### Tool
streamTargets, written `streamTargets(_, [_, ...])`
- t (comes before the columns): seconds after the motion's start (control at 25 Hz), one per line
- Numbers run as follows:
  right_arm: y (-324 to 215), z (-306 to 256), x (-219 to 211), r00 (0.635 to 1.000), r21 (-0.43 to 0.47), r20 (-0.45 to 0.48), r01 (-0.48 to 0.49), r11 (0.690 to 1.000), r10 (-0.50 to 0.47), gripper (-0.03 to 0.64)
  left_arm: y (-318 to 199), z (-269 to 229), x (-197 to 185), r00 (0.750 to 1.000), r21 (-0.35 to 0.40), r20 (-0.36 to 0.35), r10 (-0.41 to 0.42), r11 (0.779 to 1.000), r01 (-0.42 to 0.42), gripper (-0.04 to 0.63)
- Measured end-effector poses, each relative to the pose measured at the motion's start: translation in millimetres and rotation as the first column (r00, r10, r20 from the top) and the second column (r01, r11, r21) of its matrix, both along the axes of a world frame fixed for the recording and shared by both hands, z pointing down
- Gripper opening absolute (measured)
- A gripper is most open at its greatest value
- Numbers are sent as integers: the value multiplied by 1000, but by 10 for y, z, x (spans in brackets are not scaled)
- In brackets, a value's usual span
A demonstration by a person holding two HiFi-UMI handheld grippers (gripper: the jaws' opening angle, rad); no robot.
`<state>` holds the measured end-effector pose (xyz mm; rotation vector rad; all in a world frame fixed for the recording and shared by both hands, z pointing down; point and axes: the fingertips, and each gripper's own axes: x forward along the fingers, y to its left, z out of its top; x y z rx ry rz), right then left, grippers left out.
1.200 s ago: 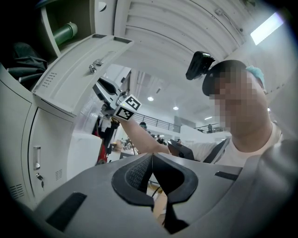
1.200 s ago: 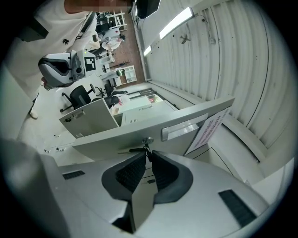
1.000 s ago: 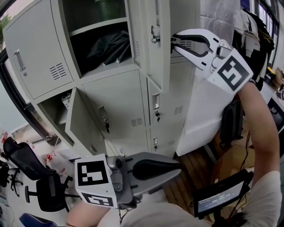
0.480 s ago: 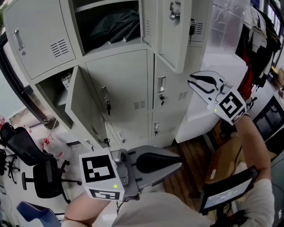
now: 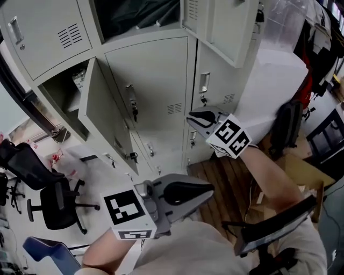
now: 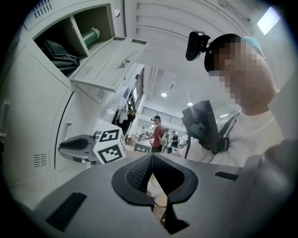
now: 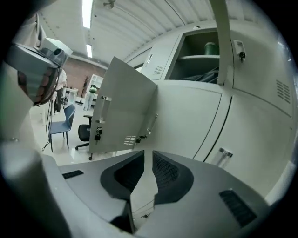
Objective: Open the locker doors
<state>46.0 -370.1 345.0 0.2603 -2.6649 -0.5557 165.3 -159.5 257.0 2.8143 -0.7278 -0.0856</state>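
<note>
Grey lockers fill the head view. The top-right door (image 5: 226, 27) and a middle-left door (image 5: 105, 118) stand open. The centre door (image 5: 156, 80) with its handle (image 5: 129, 99) is closed, as is the right-column door (image 5: 220, 80) with its handle (image 5: 203, 82). My right gripper (image 5: 191, 116) hovers just below that handle, apart from it, its jaws a narrow slit apart with nothing between (image 7: 144, 155). Low in front of my body, my left gripper (image 5: 212, 189) is shut on nothing (image 6: 152, 157).
Two small lower doors with keys (image 5: 192, 140) sit under the right gripper. A black office chair (image 5: 59, 207) stands at left, a blue chair (image 5: 43, 258) below it. A black backpack (image 5: 285, 129) and a monitor (image 5: 279, 223) are at right. A dark bag (image 5: 140, 13) lies in the open upper compartment.
My right gripper left the top-right door's handle and dropped to the level of the right-column door below. The head view tilted down. My left gripper barely moved.
</note>
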Motion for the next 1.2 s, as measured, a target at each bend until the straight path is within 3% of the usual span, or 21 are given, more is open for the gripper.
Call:
streamTargets(0.12, [35, 169, -267, 1000, -76, -7, 1, 997, -1, 52, 68, 87, -94, 1000, -1, 9, -14, 1000, 14, 11])
streamTargets(0.24, [71, 297, -518, 1000, -218, -5, -12, 976, 11, 52, 168, 193, -198, 999, 1, 48, -25, 1000, 25, 11])
streamTargets(0.4, [52, 469, -791, 997, -379, -33, -82, 922, 75, 52, 323, 346, -281, 994, -2, 107, -22, 1000, 22, 11])
streamTargets(0.76, [-70, 601, -1306, 975, -579, -30, -195, 791, 219, 52, 521, 410, -536, 994, -7, 110, -28, 1000, 29, 11])
streamTargets(0.92, [-84, 601, -1530, 968, -674, 7, -181, 716, 252, 52, 578, 445, -609, 993, -15, 112, -21, 1000, 23, 11])
streamTargets(1.12, [-133, 640, -1772, 948, -810, 72, -125, 572, 309, 54, 626, 469, -723, 993, -16, 115, -17, 1000, 19, 11])
streamTargets(1.2, [-156, 662, -1858, 943, -836, 81, -112, 538, 323, 64, 633, 478, -781, 993, -20, 117, -22, 1000, 25, 11])
